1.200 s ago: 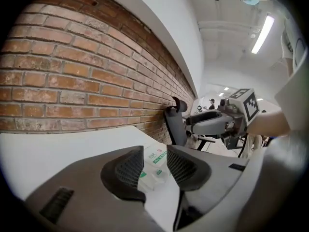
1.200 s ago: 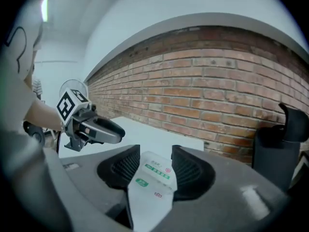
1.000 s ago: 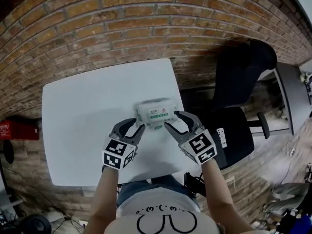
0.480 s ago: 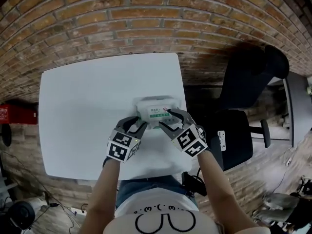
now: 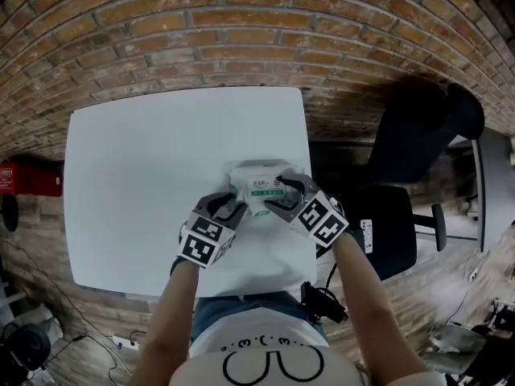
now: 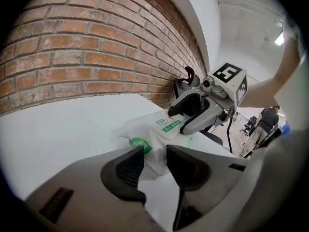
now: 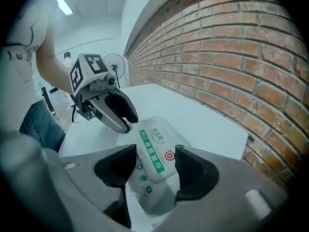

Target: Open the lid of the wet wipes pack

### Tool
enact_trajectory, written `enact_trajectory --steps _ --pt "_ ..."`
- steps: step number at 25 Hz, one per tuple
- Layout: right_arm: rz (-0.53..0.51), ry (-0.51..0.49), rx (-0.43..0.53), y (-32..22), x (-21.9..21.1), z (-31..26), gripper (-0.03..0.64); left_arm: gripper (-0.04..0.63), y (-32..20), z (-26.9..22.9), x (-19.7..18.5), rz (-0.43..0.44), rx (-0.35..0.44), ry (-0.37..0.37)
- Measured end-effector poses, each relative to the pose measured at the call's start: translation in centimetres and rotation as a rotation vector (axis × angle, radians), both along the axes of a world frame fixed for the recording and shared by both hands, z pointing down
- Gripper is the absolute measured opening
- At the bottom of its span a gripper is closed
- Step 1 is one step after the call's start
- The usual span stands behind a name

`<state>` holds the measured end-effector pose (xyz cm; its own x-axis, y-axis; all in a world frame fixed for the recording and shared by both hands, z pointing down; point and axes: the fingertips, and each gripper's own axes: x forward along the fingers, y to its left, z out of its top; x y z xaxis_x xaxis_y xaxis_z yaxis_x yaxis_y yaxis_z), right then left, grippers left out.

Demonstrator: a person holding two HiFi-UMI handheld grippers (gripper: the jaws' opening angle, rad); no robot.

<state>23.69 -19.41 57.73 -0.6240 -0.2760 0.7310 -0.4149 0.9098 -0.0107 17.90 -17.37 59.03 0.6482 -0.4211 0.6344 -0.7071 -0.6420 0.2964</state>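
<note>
The wet wipes pack [image 5: 259, 185] lies on the white table [image 5: 145, 175] near its right edge. It is white, with a green-striped label and a red mark, and its lid [image 7: 155, 153] is flat and closed. My right gripper [image 5: 283, 193] straddles the pack's right end. Its jaws [image 7: 155, 164] are opening, and the lid end lies between them untouched. My left gripper [image 5: 225, 206] is at the pack's left end. The crimped film edge [image 6: 145, 141] reaches into the narrow gap of that gripper [image 6: 154, 154], and I see no pad pressing on it.
A black office chair [image 5: 402, 159] stands just right of the table. A brick wall [image 5: 241, 22] runs along the table's far side. A red object [image 5: 28, 179] sits on the floor at the left. The table's near edge [image 5: 193, 284] is close behind both grippers.
Both grippers have come down and forward onto the pack. The right one has rolled, and its jaws now straddle the pack's right end. The left one has closed in on the left end.
</note>
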Motion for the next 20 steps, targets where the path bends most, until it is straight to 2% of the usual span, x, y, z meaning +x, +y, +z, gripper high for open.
enact_trajectory --steps 8,11,13,14,15,16,17,20 --pt "0.02 -0.068 -0.113 -0.5 0.3 0.0 0.245 0.147 -0.2 0.3 -0.2 0.013 -0.011 -0.015" --pt "0.08 -0.113 -0.163 -1.2 0.5 -0.2 0.244 0.147 -0.1 0.3 -0.1 0.015 -0.02 -0.004" --pt "0.152 -0.141 -0.178 -2.3 1.1 -0.2 0.161 0.147 -0.1 0.4 -0.1 0.017 -0.022 -0.002" --pt "0.162 -0.151 -0.185 -2.5 1.3 -0.2 0.161 0.147 0.0 0.4 -0.1 0.018 -0.023 -0.001" --pt "0.147 -0.154 -0.191 -2.4 1.2 -0.3 0.161 0.147 0.0 0.4 -0.1 0.019 -0.024 0.0" --pt "0.109 -0.143 -0.189 -2.0 1.0 -0.4 0.189 0.147 0.0 0.4 0.0 0.02 -0.025 0.001" --pt "0.058 -0.118 -0.175 -1.4 0.7 -0.4 0.239 0.147 0.0 0.4 0.0 0.021 -0.026 0.001" --pt "-0.076 0.0 -0.092 -0.1 -0.1 -0.1 0.275 0.147 -0.1 0.4 -0.1 0.022 -0.026 0.002"
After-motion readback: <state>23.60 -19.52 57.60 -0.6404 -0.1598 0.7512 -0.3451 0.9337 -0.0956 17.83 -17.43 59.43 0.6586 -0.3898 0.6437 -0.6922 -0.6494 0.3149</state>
